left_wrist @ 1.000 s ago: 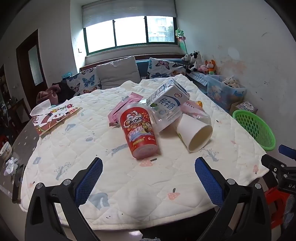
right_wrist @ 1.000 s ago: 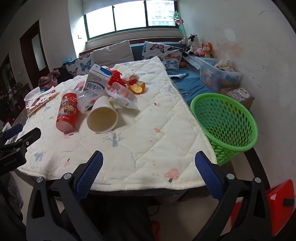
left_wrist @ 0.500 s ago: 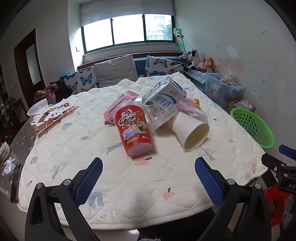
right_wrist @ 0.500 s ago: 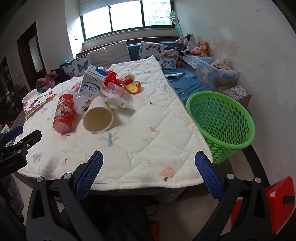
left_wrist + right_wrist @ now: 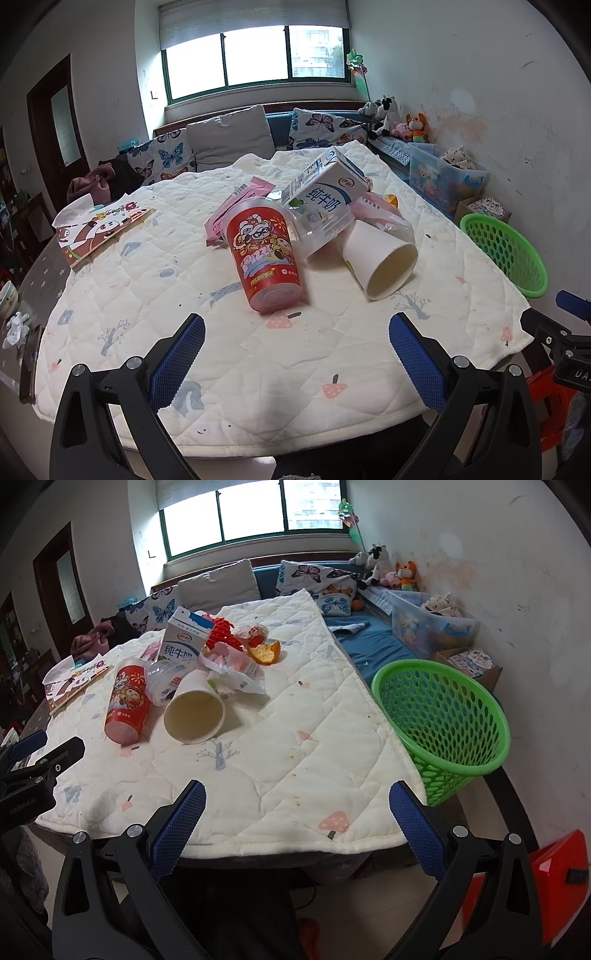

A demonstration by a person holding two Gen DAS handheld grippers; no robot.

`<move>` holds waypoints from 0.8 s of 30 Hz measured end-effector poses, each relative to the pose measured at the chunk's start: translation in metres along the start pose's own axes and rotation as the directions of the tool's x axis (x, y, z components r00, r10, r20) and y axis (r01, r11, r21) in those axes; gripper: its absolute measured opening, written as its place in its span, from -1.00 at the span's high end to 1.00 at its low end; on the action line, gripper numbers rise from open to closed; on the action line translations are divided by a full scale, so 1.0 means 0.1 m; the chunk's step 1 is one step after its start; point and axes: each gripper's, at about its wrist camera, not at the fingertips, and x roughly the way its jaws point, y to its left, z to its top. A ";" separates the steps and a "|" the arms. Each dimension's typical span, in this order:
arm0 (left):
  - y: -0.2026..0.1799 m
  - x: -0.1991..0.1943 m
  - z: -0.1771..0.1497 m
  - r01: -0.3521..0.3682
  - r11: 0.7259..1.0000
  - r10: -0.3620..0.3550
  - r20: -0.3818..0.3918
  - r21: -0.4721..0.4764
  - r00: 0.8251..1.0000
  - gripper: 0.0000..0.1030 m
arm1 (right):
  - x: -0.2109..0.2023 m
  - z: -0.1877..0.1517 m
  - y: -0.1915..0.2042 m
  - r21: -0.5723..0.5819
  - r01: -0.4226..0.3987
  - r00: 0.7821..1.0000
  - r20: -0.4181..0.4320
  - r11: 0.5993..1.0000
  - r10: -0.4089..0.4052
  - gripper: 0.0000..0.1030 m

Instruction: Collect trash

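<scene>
Trash lies in a heap on the quilted table: a red printed cup on its side, a white paper cup with its mouth toward me, a milk carton, a clear plastic cup and a pink wrapper. The right wrist view also shows orange peel and a plastic bag. A green mesh basket stands off the table's right edge. My left gripper is open just short of the red cup. My right gripper is open over the table's near edge.
A picture book lies at the table's far left. Butterfly cushions line a bench under the window. A clear storage bin, stuffed toys and a cardboard box sit along the right wall. A red object is on the floor.
Both views have shifted slightly; the trash heap sits a little further left and higher in the frames. Both grippers stay open and nothing on the table has moved.
</scene>
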 end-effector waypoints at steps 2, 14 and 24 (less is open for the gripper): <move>-0.01 0.00 0.00 0.001 1.000 -0.001 -0.001 0.001 1.000 -0.88 | 0.00 0.00 0.00 -0.001 0.001 1.000 0.000 1.000 -0.001 -0.91; 0.00 0.01 0.02 0.002 1.000 -0.002 -0.004 0.002 1.000 -0.88 | 0.02 -0.01 0.00 -0.001 0.000 1.000 -0.005 1.000 0.000 -0.91; -0.02 0.01 0.01 0.003 1.000 -0.003 -0.005 0.002 1.000 -0.88 | 0.02 -0.01 0.00 -0.002 0.000 1.000 -0.008 1.000 0.000 -0.91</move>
